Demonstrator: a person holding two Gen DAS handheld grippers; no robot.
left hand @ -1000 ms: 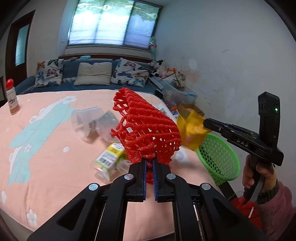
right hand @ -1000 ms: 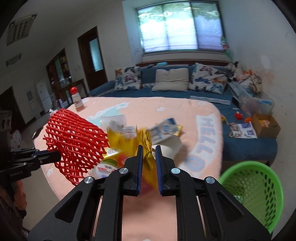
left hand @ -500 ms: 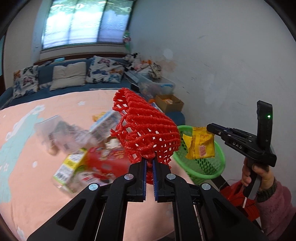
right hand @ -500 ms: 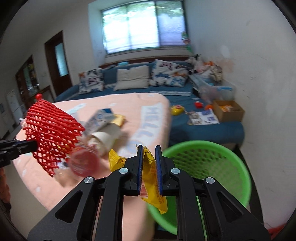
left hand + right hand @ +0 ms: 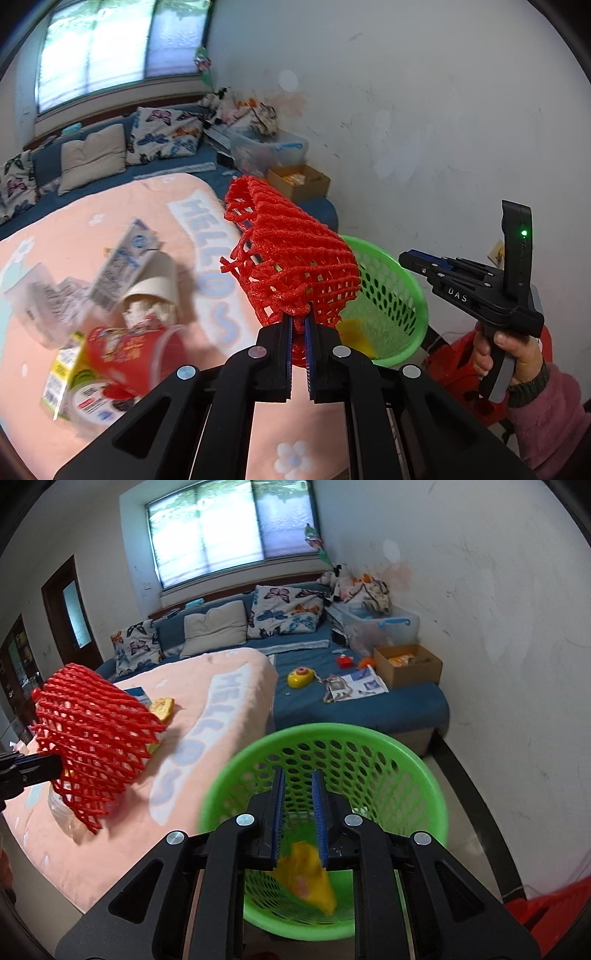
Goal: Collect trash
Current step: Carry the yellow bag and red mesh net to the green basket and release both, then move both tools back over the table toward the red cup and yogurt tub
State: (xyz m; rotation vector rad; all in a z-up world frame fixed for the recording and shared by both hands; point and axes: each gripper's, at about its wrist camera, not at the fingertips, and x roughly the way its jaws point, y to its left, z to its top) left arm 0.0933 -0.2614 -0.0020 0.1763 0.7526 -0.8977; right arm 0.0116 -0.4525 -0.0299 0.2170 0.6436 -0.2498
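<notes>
Pinching red foam net (image 5: 291, 266), left hand-held gripper (image 5: 299, 325); right hand-held gripper (image 5: 298, 805) parted, empty.

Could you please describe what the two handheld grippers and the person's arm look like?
Both the left gripper and right gripper are matte black with silver bolts and blue ribbed finger pads. The right one bears white "DAS" lettering and a green light. The right hand wears a pink fuzzy sleeve over a dark cuff.

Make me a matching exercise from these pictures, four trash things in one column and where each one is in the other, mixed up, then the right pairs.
1. red foam fruit net
2. yellow snack wrapper
3. green perforated plastic basket
4. white paper cup

A. lying on the pink blanket
B. standing on the floor beside the bed
C. pinched in the left tongs
D. inside the basket, below the open right tongs

Pairs: 1-C, 2-D, 3-B, 4-A
</notes>
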